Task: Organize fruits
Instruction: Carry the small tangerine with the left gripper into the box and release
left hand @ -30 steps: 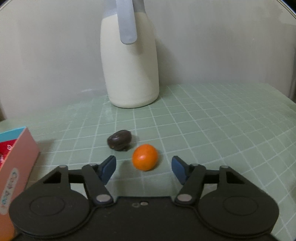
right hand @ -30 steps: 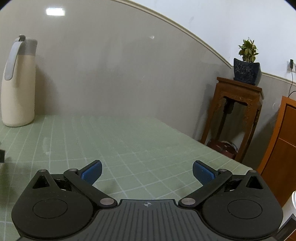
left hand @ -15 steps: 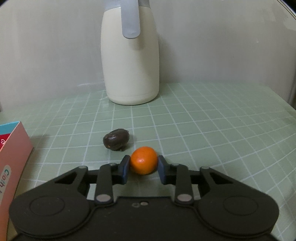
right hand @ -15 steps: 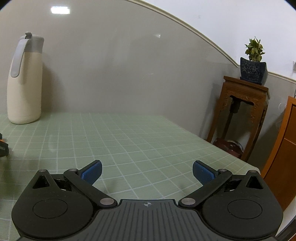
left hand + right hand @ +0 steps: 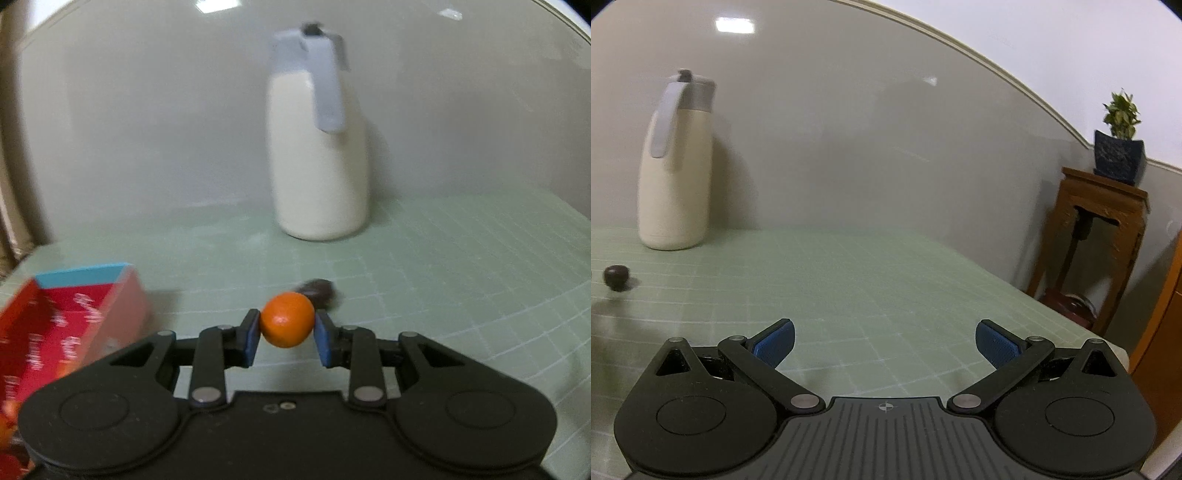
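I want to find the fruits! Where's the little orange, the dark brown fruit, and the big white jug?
little orange (image 5: pixel 286 319), left wrist view, middle of its peel.
dark brown fruit (image 5: pixel 616 275), right wrist view, its rounded top.
big white jug (image 5: pixel 319 184), left wrist view, its cream body.

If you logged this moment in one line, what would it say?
left gripper: shut on orange fruit | right gripper: open, empty | dark fruit: on table | red box: left

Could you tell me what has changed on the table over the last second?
The left gripper closed its jaws on the orange fruit, which lay free between them a second ago, and has begun carrying it toward the red box. The dark fruit, the cream jug and the open, empty right gripper stayed as they were.
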The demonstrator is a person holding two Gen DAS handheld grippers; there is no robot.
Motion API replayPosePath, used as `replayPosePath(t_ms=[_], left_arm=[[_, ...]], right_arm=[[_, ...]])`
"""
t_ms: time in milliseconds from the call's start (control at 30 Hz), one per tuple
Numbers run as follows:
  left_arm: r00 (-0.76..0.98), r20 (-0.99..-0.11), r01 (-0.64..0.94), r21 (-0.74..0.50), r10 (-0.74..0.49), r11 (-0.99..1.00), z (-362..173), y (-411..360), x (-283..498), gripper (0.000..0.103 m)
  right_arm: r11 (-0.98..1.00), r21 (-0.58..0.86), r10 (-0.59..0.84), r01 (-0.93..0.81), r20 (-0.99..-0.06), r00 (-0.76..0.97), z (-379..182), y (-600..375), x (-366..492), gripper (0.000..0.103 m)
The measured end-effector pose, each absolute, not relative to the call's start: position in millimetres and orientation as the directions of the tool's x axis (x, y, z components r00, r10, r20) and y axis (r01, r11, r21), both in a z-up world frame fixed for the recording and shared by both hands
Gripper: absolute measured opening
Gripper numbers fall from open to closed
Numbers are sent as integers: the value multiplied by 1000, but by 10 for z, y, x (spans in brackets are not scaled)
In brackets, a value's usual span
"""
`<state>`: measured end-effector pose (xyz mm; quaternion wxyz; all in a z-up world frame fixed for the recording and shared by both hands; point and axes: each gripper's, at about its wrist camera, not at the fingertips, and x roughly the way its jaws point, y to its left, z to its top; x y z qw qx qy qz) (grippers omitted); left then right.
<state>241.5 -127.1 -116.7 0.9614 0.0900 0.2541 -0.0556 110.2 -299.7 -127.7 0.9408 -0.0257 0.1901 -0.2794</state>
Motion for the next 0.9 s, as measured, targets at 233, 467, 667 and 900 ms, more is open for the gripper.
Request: replayPosePath(t_ms=[233, 467, 667, 900], left_arm=[[894, -446, 31, 168, 48, 985, -964, -725, 2291, 22], [861, -474, -126, 157, 187, 979, -956, -46, 2298, 22], [824, -500, -215, 158, 266, 964, -1034, 375, 2298, 22], [790, -533, -274, 137, 304, 952, -1094, 684, 2227, 29]], right_arm=[[877, -176, -480, 447, -325, 815, -1262, -2678, 1174, 103], [909, -196, -415, 369, -320, 852, -1291, -2325, 1256, 103], [926, -207, -369, 316, -318, 873, -1299, -2062, 1354, 103], [945, -218, -307, 245, -323, 895, -1296, -1741, 1480, 103]])
